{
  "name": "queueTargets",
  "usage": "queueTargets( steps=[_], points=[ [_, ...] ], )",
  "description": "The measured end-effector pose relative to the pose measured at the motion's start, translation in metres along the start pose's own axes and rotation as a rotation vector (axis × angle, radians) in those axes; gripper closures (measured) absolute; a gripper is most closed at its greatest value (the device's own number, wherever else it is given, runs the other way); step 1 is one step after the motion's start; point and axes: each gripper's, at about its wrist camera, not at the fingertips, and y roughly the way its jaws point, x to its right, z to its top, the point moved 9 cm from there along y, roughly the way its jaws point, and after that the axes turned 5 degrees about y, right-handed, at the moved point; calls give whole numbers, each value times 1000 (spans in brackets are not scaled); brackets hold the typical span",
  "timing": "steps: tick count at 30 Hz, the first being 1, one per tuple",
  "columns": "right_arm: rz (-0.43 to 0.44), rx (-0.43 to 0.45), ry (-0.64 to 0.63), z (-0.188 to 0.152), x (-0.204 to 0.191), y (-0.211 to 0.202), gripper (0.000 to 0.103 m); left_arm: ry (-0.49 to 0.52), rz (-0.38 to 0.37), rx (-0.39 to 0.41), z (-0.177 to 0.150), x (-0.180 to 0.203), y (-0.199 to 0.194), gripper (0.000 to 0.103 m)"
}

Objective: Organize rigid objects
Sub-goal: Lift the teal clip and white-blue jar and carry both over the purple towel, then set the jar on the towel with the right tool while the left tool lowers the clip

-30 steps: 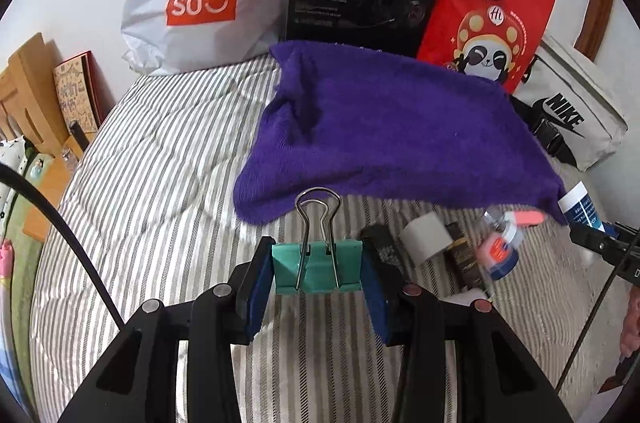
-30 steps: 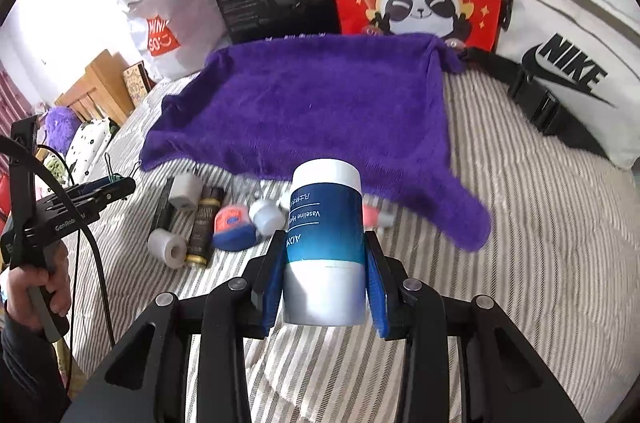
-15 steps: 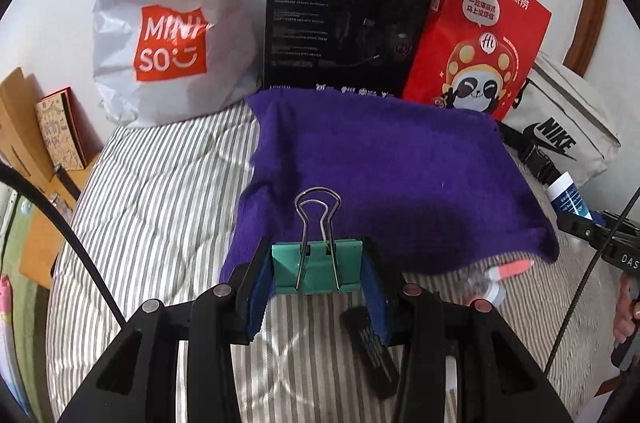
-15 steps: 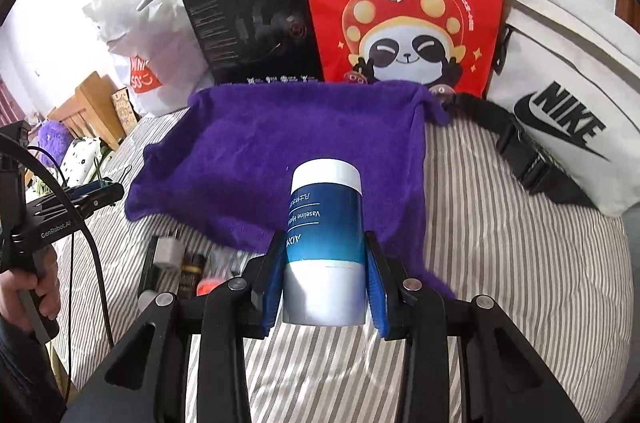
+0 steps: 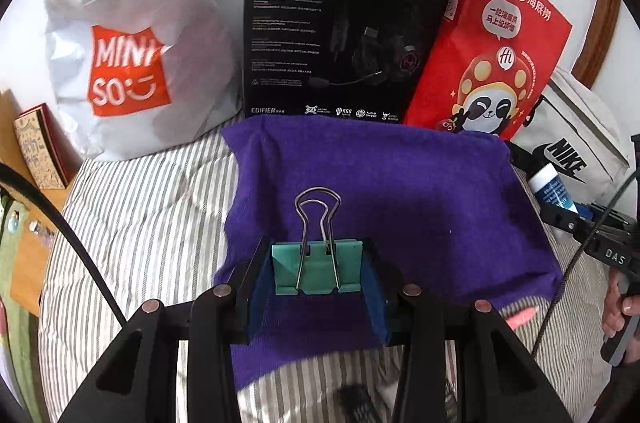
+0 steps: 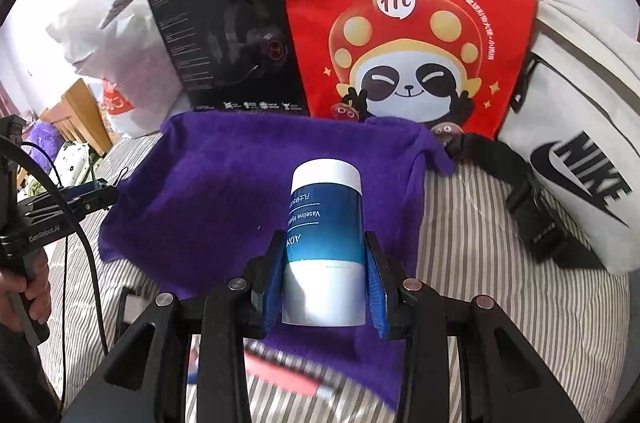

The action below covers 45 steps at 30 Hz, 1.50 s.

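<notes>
My left gripper (image 5: 317, 269) is shut on a teal binder clip (image 5: 318, 266) whose wire handles stick up, held above the near part of a purple towel (image 5: 400, 183). In the right wrist view my right gripper (image 6: 325, 263) is shut on a blue and white Vaseline bottle (image 6: 325, 219), cap up, over the near right part of the purple towel (image 6: 224, 183). The bottle (image 5: 554, 189) and right gripper also show at the right edge of the left wrist view. A pink item (image 5: 520, 317) lies at the towel's near edge.
Behind the towel stand a white Miniso bag (image 5: 128, 63), a black headset box (image 5: 340, 35), a red panda bag (image 5: 492, 55) and a white Nike bag (image 6: 580, 159) with a black strap (image 6: 532, 207). The striped bedcover (image 5: 132, 223) spreads around. A wooden bedside unit (image 5: 28, 231) sits left.
Both grippers have carried their objects forward over the towel. The small items on the bedcover have slipped to the bottom edges of both views, and the bags at the back loom larger.
</notes>
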Motion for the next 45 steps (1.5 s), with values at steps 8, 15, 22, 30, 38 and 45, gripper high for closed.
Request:
queueTargets(
  steps=[8,15,22,30,38,45],
  points=[
    [-40,-34,9,24,11,53,66,-5,-13,-26,9,-3,23,63],
    [-106,-118,-9,29,22,93,66,-10,-18,-42,11,-8,35,63],
    [-122,-161,-25,31,22,110,66,-14,-26,-52,12,-9,44,63],
    [-98,-184,-52,27,21,108,58,-24,-48,-55,14,-7,52,63],
    [-110,-168,-33,21,19,85,49,-48,-65,-41,25,-9,66,63],
    [-89,-94,-7,5,15,25,41,-18,-28,-68,36,-4,90,63]
  ],
)
